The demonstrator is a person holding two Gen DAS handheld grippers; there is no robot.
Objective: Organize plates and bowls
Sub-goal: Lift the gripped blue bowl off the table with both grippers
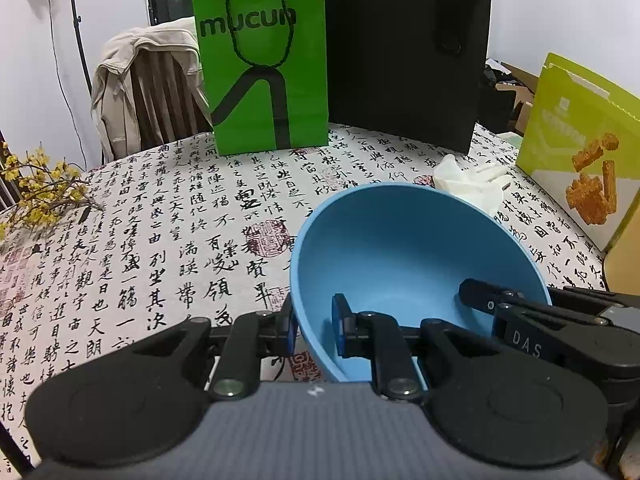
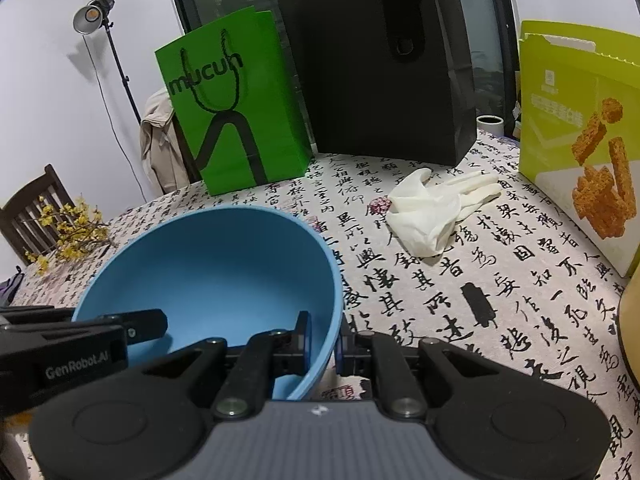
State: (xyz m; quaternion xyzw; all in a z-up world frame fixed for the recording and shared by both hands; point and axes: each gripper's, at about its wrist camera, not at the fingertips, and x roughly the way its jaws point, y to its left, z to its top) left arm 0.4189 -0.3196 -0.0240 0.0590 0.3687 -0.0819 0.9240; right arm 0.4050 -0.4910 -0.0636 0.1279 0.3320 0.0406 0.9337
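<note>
A blue bowl (image 1: pixel 408 264) is tilted over the calligraphy tablecloth; it also shows in the right wrist view (image 2: pixel 216 272). My left gripper (image 1: pixel 314 330) is shut on the bowl's left rim, one finger inside and one outside. My right gripper (image 2: pixel 322 340) is shut on the bowl's right rim the same way. Each gripper shows in the other's view at the bowl's far side: the right gripper (image 1: pixel 520 320) and the left gripper (image 2: pixel 100 336).
A green paper bag (image 1: pixel 264 60) and a black bag (image 1: pixel 408 48) stand at the back. A yellow-green snack box (image 2: pixel 580 140) stands at the right. A white glove (image 2: pixel 432 208) lies on the tablecloth (image 1: pixel 160 240). Yellow flowers (image 1: pixel 44 192) lie at the left edge. A chair with a jacket (image 1: pixel 140 80) stands behind.
</note>
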